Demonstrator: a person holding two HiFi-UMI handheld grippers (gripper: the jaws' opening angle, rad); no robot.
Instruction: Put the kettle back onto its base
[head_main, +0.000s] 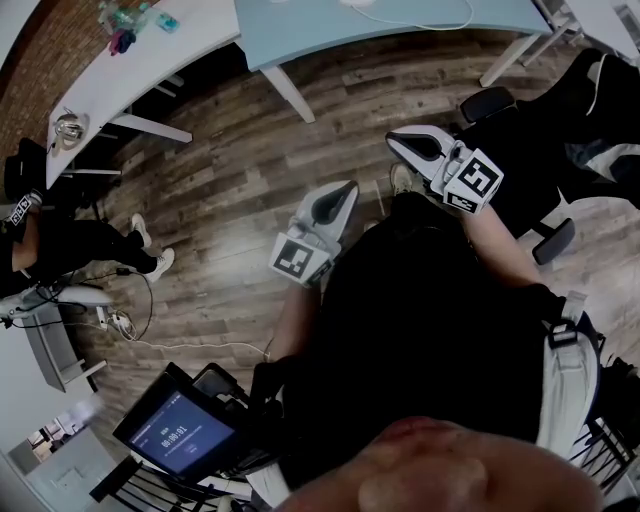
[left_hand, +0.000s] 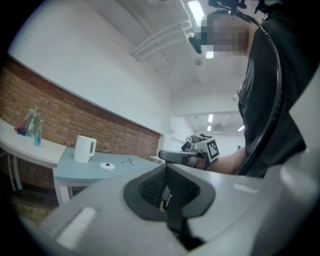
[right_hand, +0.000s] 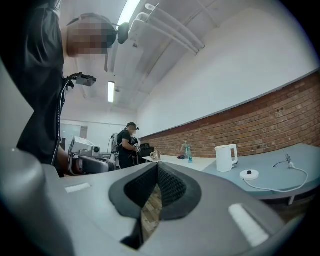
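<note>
Facing the white plastic kettle (right_hand: 226, 157), left tool (head_main: 338, 198) and right tool (head_main: 412, 145) sit pressed together (empty); unopened, they'd probably topple it.

Floor: wooden floor (head_main: 250, 150) lies open up to the tables.
Table: blue table (right_hand: 270, 162) has bare surface around kettle (right_hand: 226, 157) and base (right_hand: 249, 174), which stand just apart; a cord (right_hand: 265, 188) loops from the base.
Underneath: slanted table leg (head_main: 288, 95).
Right: black chair (head_main: 487, 102) stands close by the person.

Floor — wood planks (head_main: 240, 170) | white table (head_main: 140, 60) bears bottles (left_hand: 36, 131) | pale blue table (left_hand: 70, 169) just beside it | brick wall (right_hand: 280, 115) behind both | lit tablet (head_main: 180, 432) low in head view | second person (right_hand: 127, 145) — stands well apart
</note>
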